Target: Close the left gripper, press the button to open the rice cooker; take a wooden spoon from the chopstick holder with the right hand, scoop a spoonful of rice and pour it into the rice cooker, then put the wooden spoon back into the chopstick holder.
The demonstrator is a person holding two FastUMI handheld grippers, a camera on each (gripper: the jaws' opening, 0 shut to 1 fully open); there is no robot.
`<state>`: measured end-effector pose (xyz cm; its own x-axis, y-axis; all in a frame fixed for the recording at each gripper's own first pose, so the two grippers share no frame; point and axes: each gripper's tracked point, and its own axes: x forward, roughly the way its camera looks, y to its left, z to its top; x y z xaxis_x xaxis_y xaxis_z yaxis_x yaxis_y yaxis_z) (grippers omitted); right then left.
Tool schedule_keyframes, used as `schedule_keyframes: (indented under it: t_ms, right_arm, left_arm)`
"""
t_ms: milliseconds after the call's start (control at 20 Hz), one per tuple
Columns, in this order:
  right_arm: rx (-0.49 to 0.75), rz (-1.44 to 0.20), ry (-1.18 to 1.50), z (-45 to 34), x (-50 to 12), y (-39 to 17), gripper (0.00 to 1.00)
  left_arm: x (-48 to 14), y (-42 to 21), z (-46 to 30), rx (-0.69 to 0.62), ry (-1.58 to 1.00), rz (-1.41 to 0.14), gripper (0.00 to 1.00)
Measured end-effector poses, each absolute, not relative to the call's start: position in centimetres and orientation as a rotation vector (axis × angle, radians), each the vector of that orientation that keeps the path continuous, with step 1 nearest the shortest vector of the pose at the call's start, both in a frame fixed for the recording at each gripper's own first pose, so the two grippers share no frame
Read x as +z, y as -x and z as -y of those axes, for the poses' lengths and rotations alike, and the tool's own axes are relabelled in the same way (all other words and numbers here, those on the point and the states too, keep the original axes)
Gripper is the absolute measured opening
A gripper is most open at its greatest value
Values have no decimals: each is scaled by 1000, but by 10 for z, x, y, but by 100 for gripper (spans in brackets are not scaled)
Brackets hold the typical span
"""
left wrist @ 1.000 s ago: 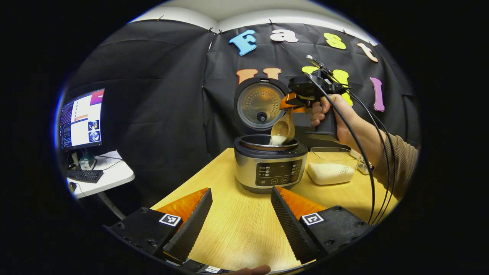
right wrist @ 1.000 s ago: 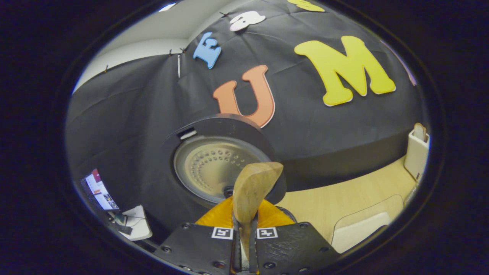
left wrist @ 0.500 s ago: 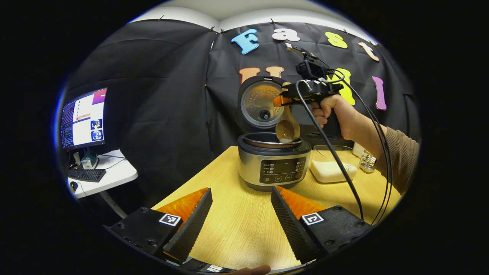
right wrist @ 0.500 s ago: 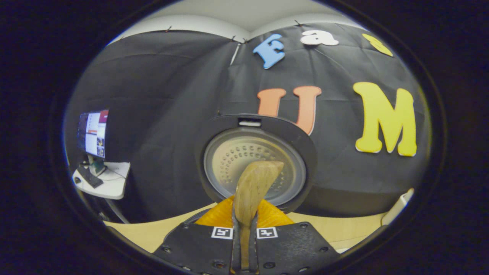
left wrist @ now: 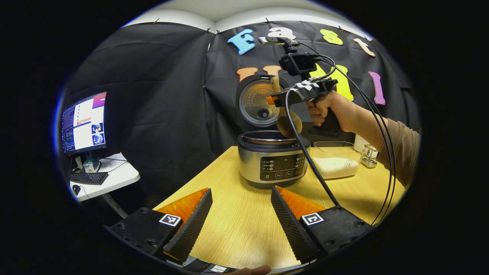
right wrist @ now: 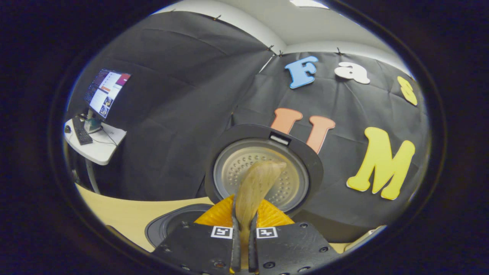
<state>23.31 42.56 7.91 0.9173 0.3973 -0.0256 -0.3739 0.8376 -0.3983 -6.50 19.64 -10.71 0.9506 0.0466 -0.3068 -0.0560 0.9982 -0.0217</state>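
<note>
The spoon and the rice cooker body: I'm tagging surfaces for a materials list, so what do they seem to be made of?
The spoon, held in the right claw, looks like bare matte wood: tan, with visible grain. The rice cooker body looks like brushed metal, a silvery sheen, with a dark glossy panel, probably plastic.

One rice cooker (left wrist: pixel 272 164), one wooden spoon (left wrist: pixel 287 121), two tongs (left wrist: pixel 240 214) (right wrist: pixel 243 244)

In the right gripper view, the wooden spoon (right wrist: pixel 255 187) shows as a blurred edge-on shape, its lower handle hidden between the closed fingers. The rice cooker (left wrist: pixel 272 163) pot interior is hidden behind the rim. Panel markings are too small to tell.
</note>
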Motion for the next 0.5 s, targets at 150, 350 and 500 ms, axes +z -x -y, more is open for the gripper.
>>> schedule_keyframes:
  t_ms: [150, 350, 500]
  right_arm:
    - [396, 75, 376, -415, 90, -227, 7]
    - [343, 101, 348, -388, 110, -219, 9]
    - [304, 109, 318, -353, 120, -218, 8]
  left_arm:
    - [-109, 67, -195, 55, 41, -319, 99]
    - [-108, 69, -188, 54, 61, -323, 99]
    - [-108, 69, -181, 45, 68, -323, 99]
